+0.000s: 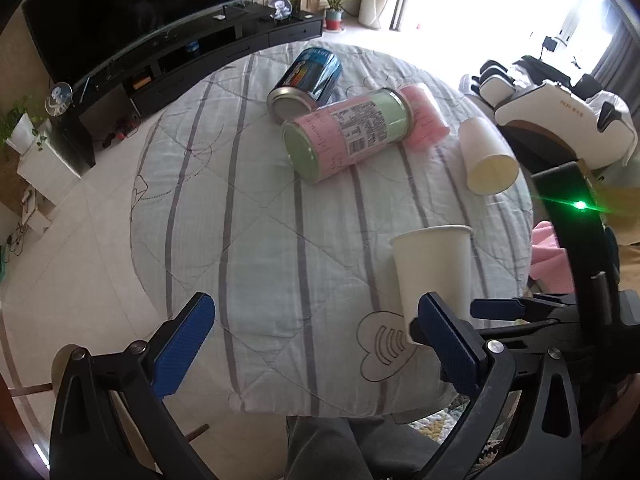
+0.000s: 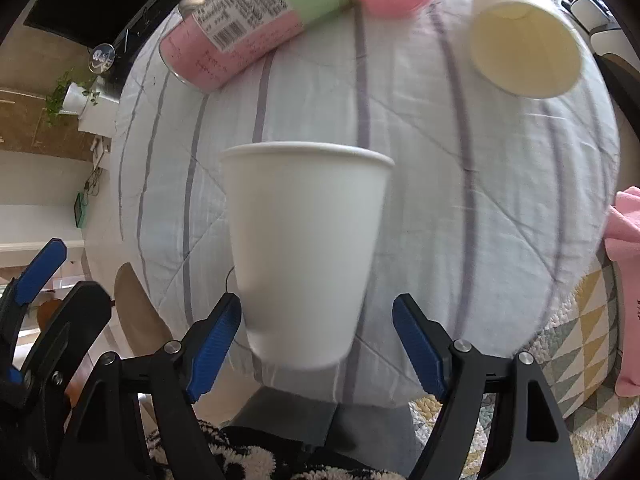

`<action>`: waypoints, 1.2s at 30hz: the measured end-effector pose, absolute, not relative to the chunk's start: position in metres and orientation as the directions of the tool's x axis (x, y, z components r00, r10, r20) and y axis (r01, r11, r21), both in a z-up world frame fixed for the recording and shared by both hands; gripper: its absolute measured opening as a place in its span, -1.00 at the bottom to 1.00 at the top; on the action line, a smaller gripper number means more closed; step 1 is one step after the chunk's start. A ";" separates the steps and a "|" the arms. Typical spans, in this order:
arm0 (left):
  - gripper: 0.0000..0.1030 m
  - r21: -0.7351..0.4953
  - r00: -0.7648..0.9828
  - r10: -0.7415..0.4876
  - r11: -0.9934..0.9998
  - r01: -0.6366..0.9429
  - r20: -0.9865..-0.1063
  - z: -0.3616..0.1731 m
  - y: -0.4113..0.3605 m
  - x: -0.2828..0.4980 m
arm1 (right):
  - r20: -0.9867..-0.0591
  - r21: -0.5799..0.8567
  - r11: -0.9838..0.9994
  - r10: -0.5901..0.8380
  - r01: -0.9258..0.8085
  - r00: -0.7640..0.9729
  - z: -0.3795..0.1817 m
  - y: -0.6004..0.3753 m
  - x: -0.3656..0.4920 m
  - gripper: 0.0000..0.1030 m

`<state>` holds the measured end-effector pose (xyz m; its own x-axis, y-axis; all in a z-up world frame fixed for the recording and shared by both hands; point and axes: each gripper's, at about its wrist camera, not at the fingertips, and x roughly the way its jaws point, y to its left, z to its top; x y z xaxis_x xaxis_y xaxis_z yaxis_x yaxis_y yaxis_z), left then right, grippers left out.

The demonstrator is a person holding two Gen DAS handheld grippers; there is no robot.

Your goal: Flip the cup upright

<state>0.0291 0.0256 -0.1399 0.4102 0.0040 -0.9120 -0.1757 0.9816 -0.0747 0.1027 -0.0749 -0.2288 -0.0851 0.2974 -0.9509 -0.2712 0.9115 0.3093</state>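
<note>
Right now a white paper cup (image 2: 306, 254) stands upright, mouth up, near the front edge of the round desk (image 1: 256, 240), which is covered with a pale quilted cloth with grey stripes. Seen from the right wrist, the cup sits between the blue pads of the right tongs (image 2: 317, 336), whose jaws are spread wide; the left pad lies just beside the cup's lower wall, though the blur hides whether it touches, and the right pad stands clearly apart from it. From the left wrist view the same cup (image 1: 434, 276) appears at the right, partly behind one blue pad of the left tongs (image 1: 316, 336), which are also spread wide and pinch nothing, with bare cloth between their pads. A second paper cup (image 1: 486, 156) lies on its side farther back toward the desk's right edge, its open mouth turned toward the cameras. Near the middle of the desk a pink and green can (image 1: 346, 134) lies on its side, with a blue can (image 1: 306, 80) lying just behind it and a pink cylinder (image 1: 424, 118) at its far end, both close against it. Beyond the desk stand a dark television (image 1: 132, 12) on a low black cabinet (image 1: 208, 52).
</note>
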 end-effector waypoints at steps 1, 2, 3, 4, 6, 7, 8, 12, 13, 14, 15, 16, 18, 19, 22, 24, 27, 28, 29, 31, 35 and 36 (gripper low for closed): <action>0.99 -0.075 0.415 0.004 0.982 -0.174 -0.910 -0.138 0.025 0.030 | -0.950 0.312 0.912 0.302 -0.266 -0.079 -0.224 -0.079 0.102 0.55; 0.99 -0.076 0.422 0.002 0.983 -0.169 -0.907 -0.135 0.022 0.032 | -0.946 0.324 0.911 0.318 -0.255 -0.065 -0.217 -0.086 0.101 0.55; 0.99 -0.081 0.424 -0.005 0.983 -0.163 -0.906 -0.134 0.020 0.034 | -0.944 0.329 0.912 0.326 -0.247 -0.055 -0.213 -0.091 0.100 0.55; 0.99 -0.089 0.425 -0.014 0.984 -0.157 -0.905 -0.133 0.016 0.036 | -0.943 0.331 0.913 0.330 -0.238 -0.043 -0.208 -0.096 0.099 0.55; 0.99 -0.110 0.418 -0.037 0.982 -0.151 -0.908 -0.134 0.012 0.042 | -0.941 0.331 0.918 0.338 -0.216 -0.009 -0.194 -0.111 0.093 0.55; 1.00 -0.125 0.411 -0.056 0.982 -0.144 -0.910 -0.136 0.008 0.046 | -0.940 0.331 0.923 0.340 -0.196 0.015 -0.187 -0.123 0.091 0.56; 1.00 -0.146 0.404 -0.080 0.980 -0.135 -0.911 -0.139 0.002 0.049 | -0.941 0.328 0.927 0.338 -0.180 0.028 -0.183 -0.131 0.095 0.56; 1.00 -0.167 0.366 -0.118 0.980 -0.106 -0.923 -0.154 -0.026 0.066 | -0.948 0.302 0.951 0.306 -0.064 0.081 -0.175 -0.176 0.105 0.57; 1.00 -0.174 0.359 -0.128 0.980 -0.100 -0.925 -0.157 -0.031 0.070 | -0.950 0.297 0.954 0.300 -0.046 0.086 -0.175 -0.185 0.108 0.57; 1.00 -0.181 0.349 -0.136 0.979 -0.097 -0.927 -0.162 -0.035 0.074 | -0.952 0.289 0.957 0.291 -0.028 0.092 -0.175 -0.193 0.108 0.57; 1.00 -0.180 0.332 -0.137 0.978 -0.102 -0.933 -0.169 -0.040 0.080 | -0.955 0.282 0.959 0.281 -0.011 0.096 -0.177 -0.203 0.109 0.57; 1.00 -0.180 0.323 -0.137 0.978 -0.107 -0.936 -0.173 -0.042 0.083 | -0.956 0.279 0.960 0.278 0.005 0.095 -0.180 -0.209 0.109 0.57; 1.00 -0.178 0.307 -0.132 0.976 -0.127 -0.943 -0.182 -0.043 0.094 | -0.958 0.277 0.960 0.274 0.028 0.082 -0.188 -0.220 0.111 0.57; 1.00 -0.167 0.291 -0.121 0.976 -0.138 -0.949 -0.188 -0.044 0.099 | -0.960 0.272 0.961 0.269 0.040 0.072 -0.193 -0.224 0.111 0.57; 0.99 -0.179 0.253 -0.135 0.970 -0.162 -0.958 -0.202 -0.043 0.111 | -0.960 0.280 0.958 0.278 0.068 0.043 -0.207 -0.233 0.112 0.57; 0.79 -0.175 0.233 -0.130 0.967 -0.184 -0.964 -0.210 -0.042 0.117 | -0.960 0.281 0.956 0.280 0.078 0.024 -0.215 -0.237 0.112 0.57; 0.44 -0.170 0.198 -0.133 0.968 -0.186 -0.971 -0.215 -0.041 0.120 | -0.958 0.285 0.955 0.286 0.086 0.006 -0.220 -0.239 0.115 0.57; 0.44 -0.168 0.202 -0.131 0.970 -0.177 -0.970 -0.214 -0.042 0.119 | -0.958 0.287 0.954 0.288 0.088 0.004 -0.221 -0.240 0.117 0.57; 0.43 -0.166 0.208 -0.129 0.971 -0.174 -0.970 -0.213 -0.042 0.117 | -0.957 0.288 0.953 0.289 0.089 0.006 -0.220 -0.240 0.118 0.57; 0.43 -0.171 0.211 -0.133 0.970 -0.173 -0.968 -0.210 -0.043 0.117 | -0.957 0.291 0.953 0.291 0.088 0.012 -0.218 -0.239 0.121 0.57; 0.43 -0.209 0.279 -0.167 0.969 -0.130 -0.946 -0.188 -0.044 0.117 | -0.951 0.310 0.947 0.308 0.082 0.035 -0.211 -0.235 0.128 0.57; 0.43 -0.202 0.321 -0.157 0.973 -0.112 -0.934 -0.176 -0.045 0.117 | -0.949 0.316 0.945 0.314 0.083 0.041 -0.210 -0.235 0.129 0.57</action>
